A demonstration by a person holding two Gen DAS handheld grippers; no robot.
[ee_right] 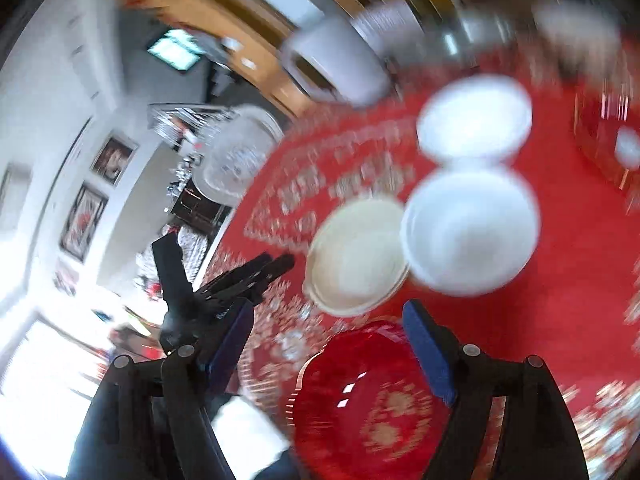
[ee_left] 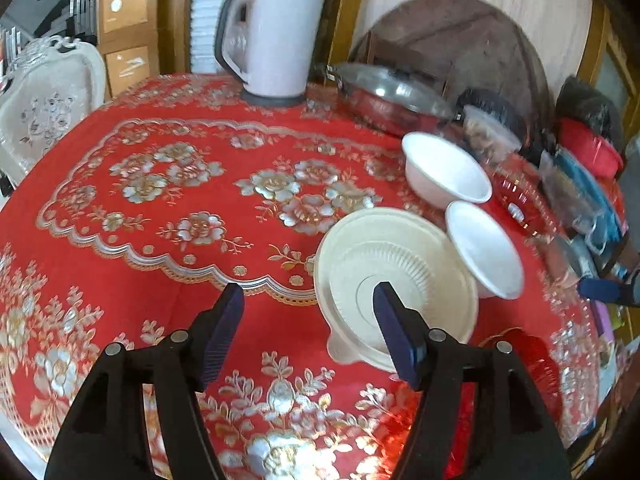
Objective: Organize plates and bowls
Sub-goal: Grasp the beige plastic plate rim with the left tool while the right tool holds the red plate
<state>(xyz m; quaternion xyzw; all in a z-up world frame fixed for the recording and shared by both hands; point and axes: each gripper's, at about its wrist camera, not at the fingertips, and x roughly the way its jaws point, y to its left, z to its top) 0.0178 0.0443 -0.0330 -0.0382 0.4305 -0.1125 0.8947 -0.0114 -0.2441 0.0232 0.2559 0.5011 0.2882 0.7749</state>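
Spread wide and gripping nothing, our left tool (ee_left: 308, 300) is hovering over the red-clothed surface (ee_left: 160, 208), with the cream plate (ee_left: 396, 280) at two o'clock and two white bowls (ee_left: 448, 172) beyond. Our right tool (ee_right: 332, 320), equally wide and empty, is hanging above a red plate (ee_right: 360, 392). We are judging that a hasty reach could knock the crowded bowls.

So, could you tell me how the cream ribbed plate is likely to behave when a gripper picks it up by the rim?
The cream plate looks thin and moulded, so probably light and slightly flexible. Its glossy surface may slip between the pads. It touches the nearer white bowl, which might be nudged.
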